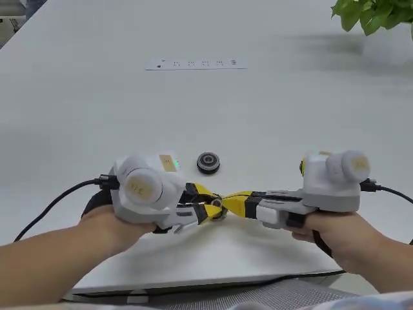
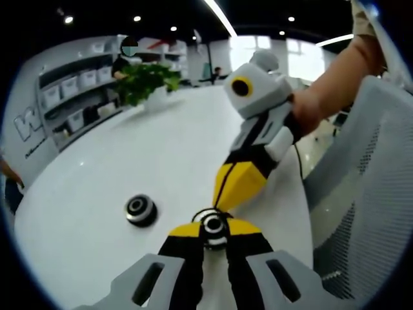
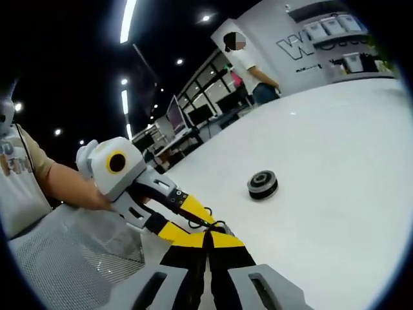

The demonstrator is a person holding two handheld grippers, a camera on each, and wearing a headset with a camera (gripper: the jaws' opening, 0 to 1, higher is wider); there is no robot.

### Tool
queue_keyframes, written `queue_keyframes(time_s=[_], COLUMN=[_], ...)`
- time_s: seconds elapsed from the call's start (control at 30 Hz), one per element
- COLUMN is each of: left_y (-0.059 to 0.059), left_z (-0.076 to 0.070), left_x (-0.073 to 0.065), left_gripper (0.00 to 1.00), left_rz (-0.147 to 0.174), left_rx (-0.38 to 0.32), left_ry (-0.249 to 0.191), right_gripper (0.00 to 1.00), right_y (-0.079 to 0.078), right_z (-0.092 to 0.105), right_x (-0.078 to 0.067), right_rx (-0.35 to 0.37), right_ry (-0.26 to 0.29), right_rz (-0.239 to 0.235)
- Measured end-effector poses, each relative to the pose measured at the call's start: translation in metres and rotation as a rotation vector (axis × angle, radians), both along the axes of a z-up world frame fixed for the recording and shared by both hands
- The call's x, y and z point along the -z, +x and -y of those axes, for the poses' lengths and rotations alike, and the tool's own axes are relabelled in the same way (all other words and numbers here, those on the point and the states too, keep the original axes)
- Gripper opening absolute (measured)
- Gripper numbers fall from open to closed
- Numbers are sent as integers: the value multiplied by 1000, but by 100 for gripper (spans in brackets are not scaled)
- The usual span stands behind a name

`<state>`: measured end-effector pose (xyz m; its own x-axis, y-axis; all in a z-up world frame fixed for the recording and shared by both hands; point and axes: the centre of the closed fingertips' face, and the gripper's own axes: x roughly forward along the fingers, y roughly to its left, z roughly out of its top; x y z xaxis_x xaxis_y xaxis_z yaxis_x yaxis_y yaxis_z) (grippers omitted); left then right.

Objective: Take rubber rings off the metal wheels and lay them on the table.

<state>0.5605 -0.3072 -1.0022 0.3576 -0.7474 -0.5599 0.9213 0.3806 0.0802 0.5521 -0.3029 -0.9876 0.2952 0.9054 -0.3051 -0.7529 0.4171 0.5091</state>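
Note:
Over the table's front edge the two grippers meet tip to tip. My left gripper (image 1: pixel 208 210) (image 2: pixel 213 230) is shut on a small metal wheel (image 2: pixel 213 226) with a black rubber ring around it. From the right, my right gripper (image 1: pixel 224 204) (image 3: pixel 208 235) points at that wheel with its yellow jaws together, pinching the thin black rubber ring (image 3: pixel 218 226) at the wheel's edge. A second wheel (image 1: pixel 208 162) (image 2: pixel 140 210) (image 3: pixel 262 183), still wearing its ring, lies flat on the white table (image 1: pixel 290 116) just beyond the grippers.
A white power strip (image 1: pixel 195 63) lies far back on the table. A green plant (image 1: pixel 374 13) (image 2: pixel 145 81) stands at the far right corner. A grey mesh chair (image 2: pixel 368 194) is at the near edge. A person (image 3: pixel 248 64) stands beyond the table.

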Motion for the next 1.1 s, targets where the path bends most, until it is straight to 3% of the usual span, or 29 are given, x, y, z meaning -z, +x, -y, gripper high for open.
queue_keyframes(time_s=[0.23, 1.1], left_y=[0, -1], left_z=[0, 0], left_x=[0, -2], left_gripper=[13, 18], left_rz=[-10, -36], left_rx=[-8, -3], left_ry=[-3, -5], right_gripper=[0, 0], right_y=[7, 10], right_z=[2, 8], right_x=[5, 11], right_rx=[13, 36], right_ry=[-21, -15], right_rz=[3, -18])
